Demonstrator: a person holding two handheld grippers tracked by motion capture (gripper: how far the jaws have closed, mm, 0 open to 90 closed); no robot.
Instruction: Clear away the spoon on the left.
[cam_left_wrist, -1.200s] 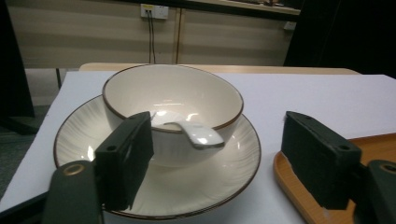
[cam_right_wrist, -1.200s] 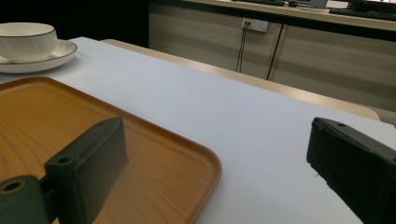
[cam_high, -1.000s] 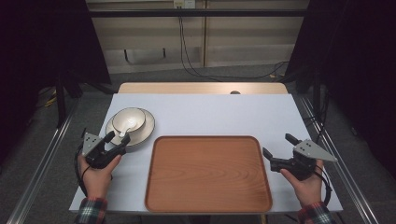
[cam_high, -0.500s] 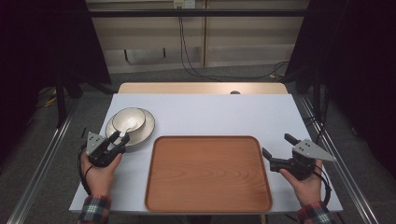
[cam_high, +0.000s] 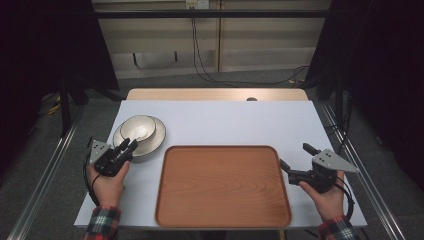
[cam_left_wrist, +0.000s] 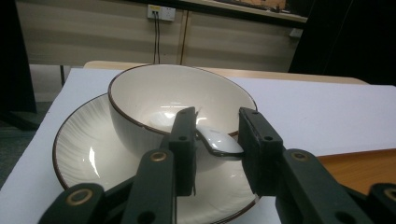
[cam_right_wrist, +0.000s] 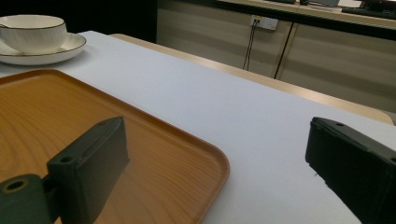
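Behind your white bench (cam_high: 225, 120) are pale cupboard doors, dangling wires and dark curtains at the sides. On the bench lies a wooden tray (cam_high: 222, 186), with nothing on it. Far to its left sits a cream bowl (cam_left_wrist: 182, 100) on a plate (cam_left_wrist: 88, 154).

Your left gripper (cam_left_wrist: 217, 135) has crept a little closer to the bowl than it was a second ago. Now its fingers (cam_left_wrist: 184, 135) are partly open, one on each side of a white spoon handle (cam_left_wrist: 219, 142) that sticks out over the bowl's near rim. They look just beside the handle, but I can't tell if they touch it yet. It looks like you are about to pinch the spoon, so close gently and keep the bowl from tipping.

Your right gripper (cam_high: 296, 161) has not moved. It waits by the right edge of the tray, with its fingers (cam_right_wrist: 88, 163) wide open and holding nothing.
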